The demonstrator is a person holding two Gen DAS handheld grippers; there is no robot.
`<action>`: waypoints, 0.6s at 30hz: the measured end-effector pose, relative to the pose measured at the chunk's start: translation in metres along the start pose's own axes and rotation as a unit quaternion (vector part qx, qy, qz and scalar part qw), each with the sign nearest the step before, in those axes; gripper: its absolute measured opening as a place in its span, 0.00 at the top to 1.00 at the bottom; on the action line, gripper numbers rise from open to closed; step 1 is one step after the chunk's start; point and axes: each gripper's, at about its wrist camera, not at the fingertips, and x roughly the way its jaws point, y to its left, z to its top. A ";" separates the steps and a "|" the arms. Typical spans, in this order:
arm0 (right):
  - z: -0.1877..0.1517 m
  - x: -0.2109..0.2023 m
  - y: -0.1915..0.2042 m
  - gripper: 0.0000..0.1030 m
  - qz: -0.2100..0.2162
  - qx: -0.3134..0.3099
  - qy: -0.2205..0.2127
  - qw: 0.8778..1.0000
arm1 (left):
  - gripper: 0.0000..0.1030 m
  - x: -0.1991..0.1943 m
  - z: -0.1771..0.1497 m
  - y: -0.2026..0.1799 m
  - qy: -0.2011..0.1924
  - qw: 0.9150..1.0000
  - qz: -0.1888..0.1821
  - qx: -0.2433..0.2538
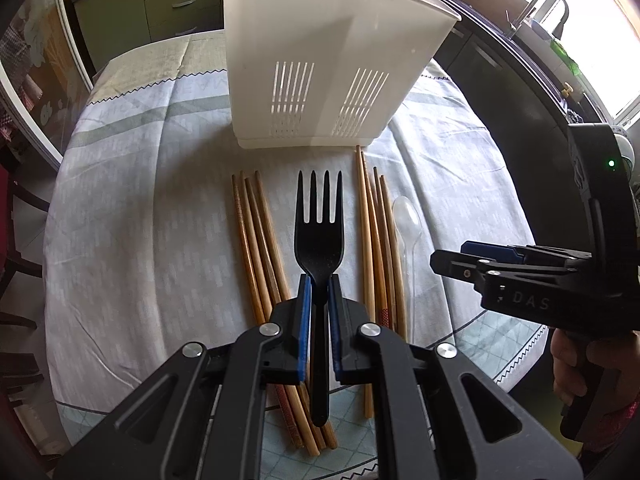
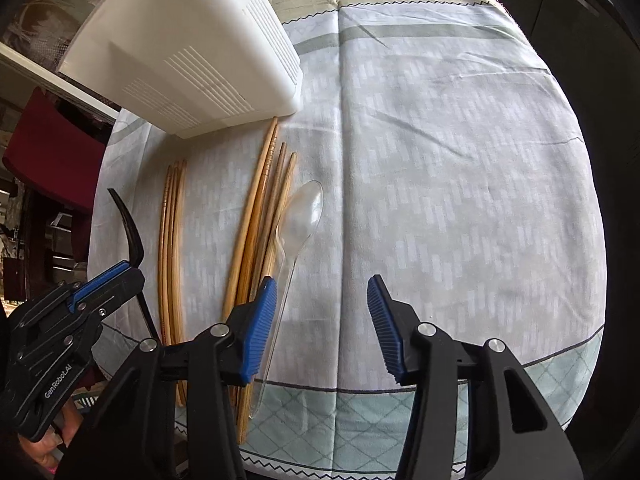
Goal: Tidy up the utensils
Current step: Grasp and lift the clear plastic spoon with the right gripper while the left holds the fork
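The plastic fork point(image 1: 319, 240) is black. The utensil holder point(image 1: 320, 60) behind it is white with slit patterns. Chopsticks point(image 1: 260, 248) on both sides of the fork are light brown wood. The spoon point(image 2: 298, 220) is transparent. The tablecloth point(image 2: 460, 160) is pale grey with white dashes, green stripes and a zigzag border.

- Your black plastic fork point(image 1: 319, 236) sits clamped by its neck, tines pointing at the caddy, lifted off the tablecloth.
- White slotted utensil caddy point(image 1: 320, 64) stands upright toward the far edge of the surface.
- Two bundles of wooden chopsticks point(image 1: 260, 240) point(image 1: 376, 232) lie flat, tips toward the caddy.
- Clear plastic spoon point(image 2: 298, 216) lies bowl-up, touching the right bundle's outer side.
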 end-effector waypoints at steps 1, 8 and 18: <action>0.001 0.003 0.003 0.60 -0.010 0.002 0.000 1.000 | 0.92 0.001 0.000 0.001 -0.001 1.000 -0.002 0.001; 0.005 0.023 0.026 0.70 -0.040 0.001 0.015 0.999 | 0.92 -0.005 -0.005 0.009 -0.013 1.000 -0.012 0.007; 0.017 0.042 0.060 0.84 -0.091 -0.008 0.010 0.996 | 0.92 -0.010 -0.008 0.014 -0.021 0.999 -0.032 0.013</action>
